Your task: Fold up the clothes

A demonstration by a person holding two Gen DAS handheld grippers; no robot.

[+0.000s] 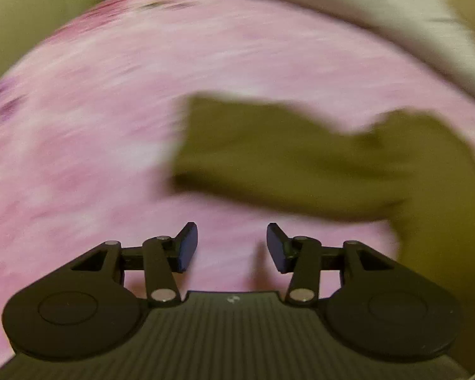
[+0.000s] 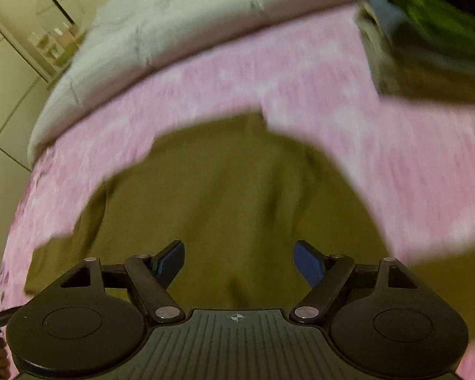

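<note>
While both views are smeared by blur, an olive-green cloth garment [image 2: 231,196] lies spread on a pink mottled bedspread [image 2: 395,164], presumably laid flat so it can be folded. Hovering over the bare bedspread beside the garment, the left gripper [image 1: 231,247] has its fingers apart and empty. Above the garment, the right gripper [image 2: 239,264] has its fingers wide apart, gripping nothing. A pale grey quilt [image 2: 174,22] lies bunched along the far edge, out of the way.
</note>
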